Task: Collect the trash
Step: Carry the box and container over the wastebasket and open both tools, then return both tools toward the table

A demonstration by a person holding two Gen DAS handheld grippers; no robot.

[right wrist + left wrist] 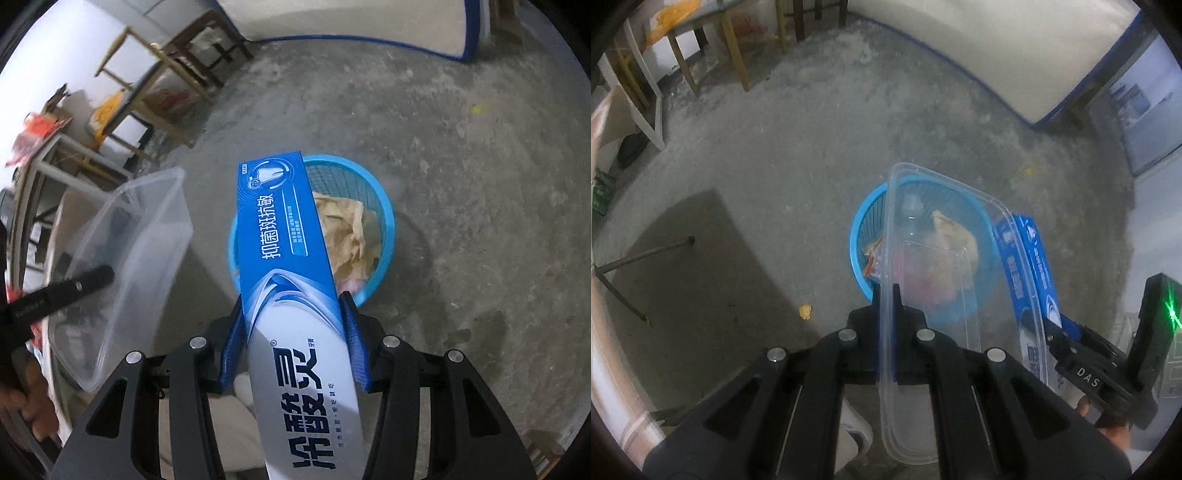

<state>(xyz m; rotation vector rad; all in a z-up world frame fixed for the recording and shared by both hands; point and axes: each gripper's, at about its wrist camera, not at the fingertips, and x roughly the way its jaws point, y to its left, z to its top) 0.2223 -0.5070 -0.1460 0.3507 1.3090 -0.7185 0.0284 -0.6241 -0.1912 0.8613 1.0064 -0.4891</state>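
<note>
Two grippers, each w/ one piece of trash, both held above the same bin. Left gripper (885, 295): fingers pinched on one thin side wall of the clear plastic container (934, 258), which hangs on edge, open face turned sideways. Prob. gripped by the wall because the tub is too wide to span; that also points its far end down at the basket. Right gripper (293, 306): blue pads (352, 332) clamped across the width of the toothpaste box (291, 280), flat printed face up, long axis running fwd so the far end overhangs the basket's near rim. In the left wrist view the box sits just beside the container's right edge; touching or apart, can't tell.

Below both, on the concrete floor (775, 166): blue basket (858, 236), round w/ slatted walls. Inside it are crumpled tan paper (351, 236), a clear bottle seen through the tub, and some red/orange wrappers. Judgement: both items are staged for release, not yet dropped.

Hard to make out:
- basket's near rim is covered by box and tub; how full it is, unclear
- tub in the right wrist view is motion-blurred
- near ends of box and tub are cut off by the frame
- small yellow scrap (805, 312) on the floor left of the basket, could be more trash
- far off, table and chair legs (735, 55); items on them are too small to tell.
</note>
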